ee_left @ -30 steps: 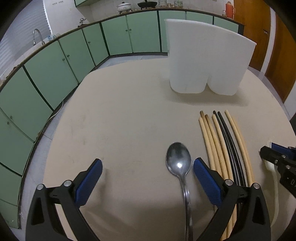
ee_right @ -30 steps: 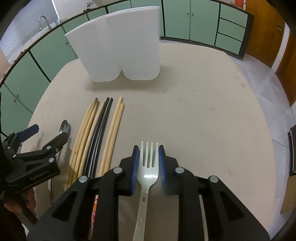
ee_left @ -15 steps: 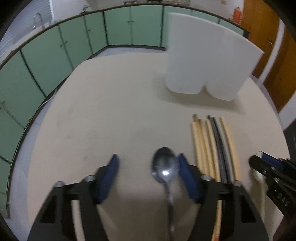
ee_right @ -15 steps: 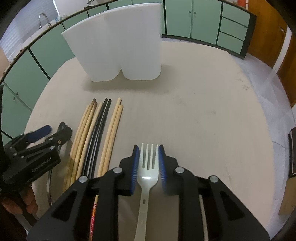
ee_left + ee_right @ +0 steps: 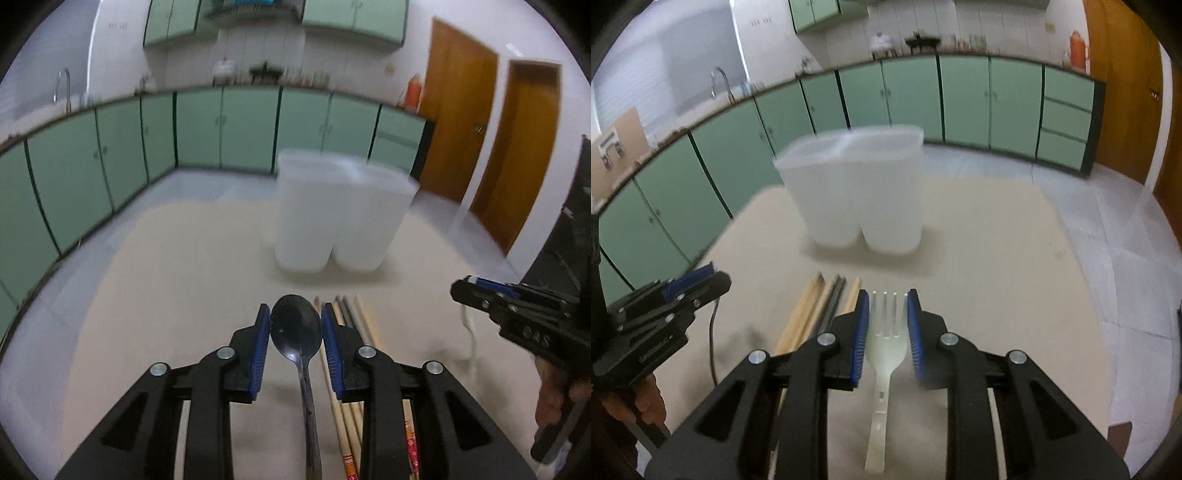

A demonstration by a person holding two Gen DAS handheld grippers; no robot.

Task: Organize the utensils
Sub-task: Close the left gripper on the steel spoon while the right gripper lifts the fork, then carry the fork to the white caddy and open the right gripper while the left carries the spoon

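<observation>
My left gripper (image 5: 295,325) is shut on a metal spoon (image 5: 297,332), gripping its bowl, and holds it lifted above the beige table (image 5: 166,288). My right gripper (image 5: 885,321) is shut on a white plastic fork (image 5: 884,354), tines forward, also lifted. A white two-compartment utensil holder (image 5: 340,218) stands upright ahead of both grippers; it also shows in the right wrist view (image 5: 860,195). Several wooden and black chopsticks (image 5: 349,321) lie on the table between the grippers, also in the right wrist view (image 5: 820,302).
Green cabinets (image 5: 221,129) run around the back and left of the room. Brown doors (image 5: 491,147) stand at the right. The table's edge curves round at the left and far side. The other gripper shows in each view, the right one (image 5: 517,310) and the left one (image 5: 668,306).
My left gripper closed on the spoon's bowl and lifted it. Both grippers tilted up and rose, the right one still holding the fork. The holder now sits lower in view.
</observation>
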